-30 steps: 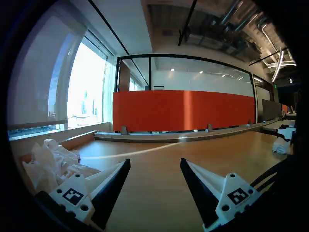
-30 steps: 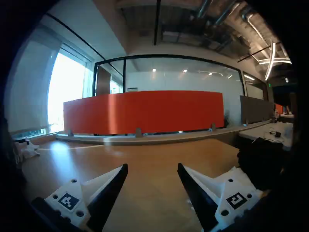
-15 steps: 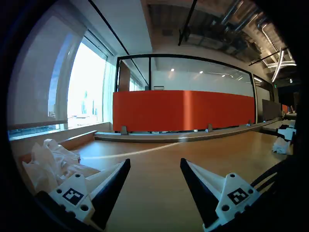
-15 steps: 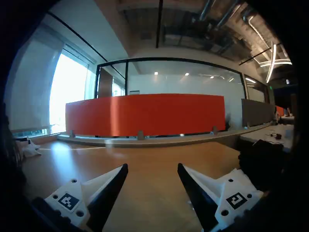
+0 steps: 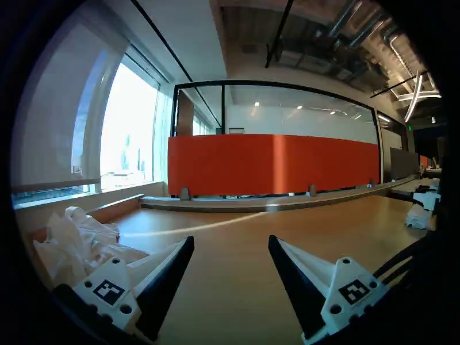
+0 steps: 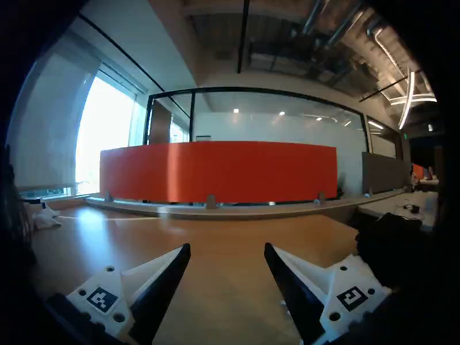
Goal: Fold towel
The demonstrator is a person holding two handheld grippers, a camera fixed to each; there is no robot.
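In the left gripper view a heap of crumpled white towels (image 5: 77,238) lies on the wooden table (image 5: 241,253) at the left, just beyond my left finger. My left gripper (image 5: 230,244) stands open over bare wood, nothing between its fingers. Another white crumpled cloth (image 5: 418,215) lies at the far right of that view. In the right gripper view my right gripper (image 6: 226,250) is open above the bare table (image 6: 224,241), and a small white cloth (image 6: 43,217) sits far off at the left edge.
An orange partition (image 5: 270,164) runs along the table's far edge, also seen as the orange partition (image 6: 218,172) in the right gripper view. A dark bag-like object (image 6: 391,247) sits at the right. Bright windows (image 5: 126,138) line the left side.
The left gripper has stayed still. The right gripper's view has tilted slightly, so the partition sits a little lower in the frame; both grippers remain open.
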